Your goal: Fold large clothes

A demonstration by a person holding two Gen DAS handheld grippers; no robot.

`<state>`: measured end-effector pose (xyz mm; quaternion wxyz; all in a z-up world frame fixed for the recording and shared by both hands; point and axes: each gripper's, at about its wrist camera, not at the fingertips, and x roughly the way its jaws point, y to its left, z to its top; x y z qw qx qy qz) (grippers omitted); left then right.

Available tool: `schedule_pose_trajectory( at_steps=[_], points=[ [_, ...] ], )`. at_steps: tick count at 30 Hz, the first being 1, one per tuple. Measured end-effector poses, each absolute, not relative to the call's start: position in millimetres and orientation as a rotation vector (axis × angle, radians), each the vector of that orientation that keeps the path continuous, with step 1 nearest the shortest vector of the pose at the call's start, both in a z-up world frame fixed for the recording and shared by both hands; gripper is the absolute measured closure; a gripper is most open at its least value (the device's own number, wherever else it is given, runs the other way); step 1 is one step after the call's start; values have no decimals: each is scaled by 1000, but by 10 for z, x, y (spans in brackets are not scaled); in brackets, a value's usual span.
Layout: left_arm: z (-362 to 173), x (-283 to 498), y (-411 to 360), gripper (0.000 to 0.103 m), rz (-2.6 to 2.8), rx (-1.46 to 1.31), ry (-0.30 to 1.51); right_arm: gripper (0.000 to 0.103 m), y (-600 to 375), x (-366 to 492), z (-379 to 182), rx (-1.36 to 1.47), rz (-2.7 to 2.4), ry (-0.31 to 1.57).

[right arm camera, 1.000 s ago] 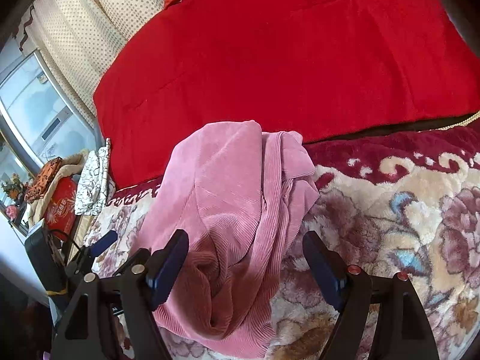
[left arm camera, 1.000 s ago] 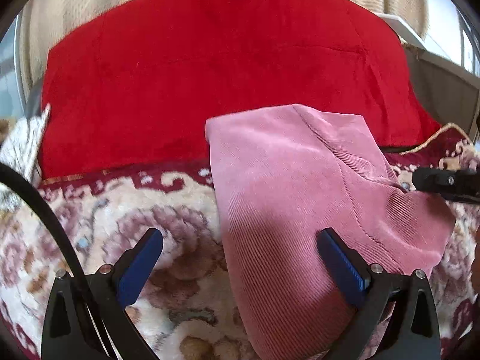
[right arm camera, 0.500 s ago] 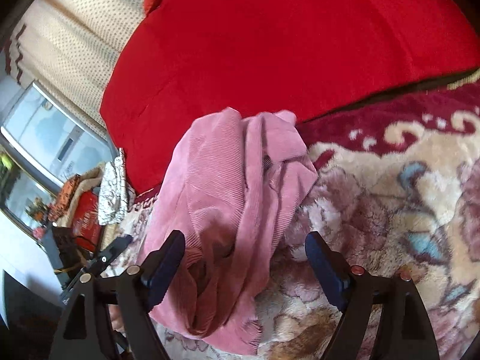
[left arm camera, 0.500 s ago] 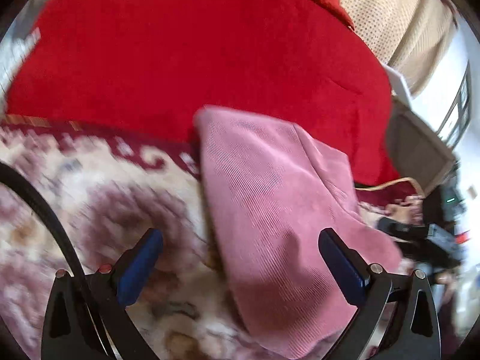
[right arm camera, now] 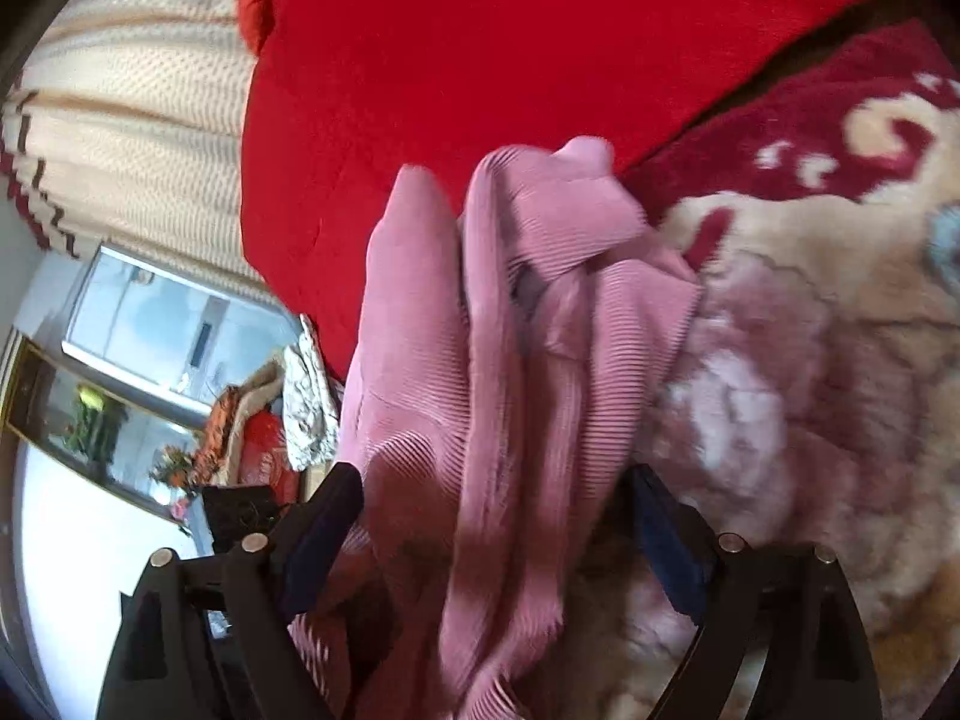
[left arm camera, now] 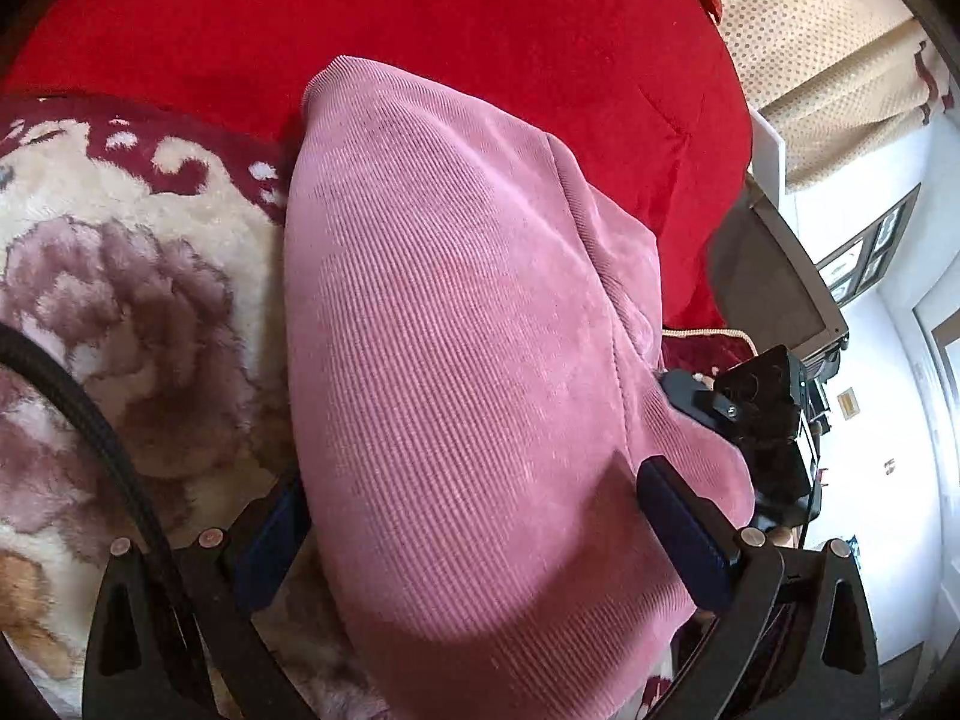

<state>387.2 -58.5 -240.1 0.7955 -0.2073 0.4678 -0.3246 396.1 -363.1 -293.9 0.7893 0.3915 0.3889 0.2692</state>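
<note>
A folded pink corduroy garment point(left arm camera: 468, 360) lies on a floral plush blanket point(left arm camera: 120, 276). My left gripper point(left arm camera: 480, 546) is open, its jaws straddling the near end of the bundle, one finger at each side. In the right wrist view the same garment point(right arm camera: 492, 372) shows its bunched, layered folds. My right gripper point(right arm camera: 498, 540) is open, with its blue-padded fingers on either side of the folds. The right gripper shows at the bundle's right edge in the left wrist view point(left arm camera: 738, 396).
A big red quilt point(left arm camera: 420, 18) lies behind the garment, also in the right wrist view point(right arm camera: 480, 48). Beige dotted curtains point(left arm camera: 810, 48) hang at the back. A bedside clutter of cloth and red items point(right arm camera: 264, 432) sits at the left.
Both grippers have moved in closer and tilted; their open jaws now straddle the two ends of the pink bundle, which fills more of each view.
</note>
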Motion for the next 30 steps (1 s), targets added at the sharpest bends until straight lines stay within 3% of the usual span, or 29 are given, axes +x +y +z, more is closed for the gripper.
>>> schedule_pose_trajectory(
  at_steps=[3,5,7,11,13,25,30],
  points=[
    [-2382,3868,-598,0,-702,-464,983,17,-3531,3988,-2902,811,572,830],
    [-2360,3838,-576,3,-702,-472,963,30,-3483,3969,-2847,790,555,825],
    [-2321,3809,-586,11,-692,-452,940,42,-3426,3945,-2772,766,545,816],
    [-2226,3779,-580,22,-686,-409,897,49,-3295,3836,-2568,679,512,780],
    [-2164,3747,-561,28,-694,-400,879,51,-3251,3771,-2474,647,509,757],
    [-1740,3056,-378,29,-741,-356,795,52,-3170,3058,-2015,547,553,657],
    [-1665,2645,-458,29,-721,-289,778,52,-3234,2607,-2101,581,562,634]
  ],
)
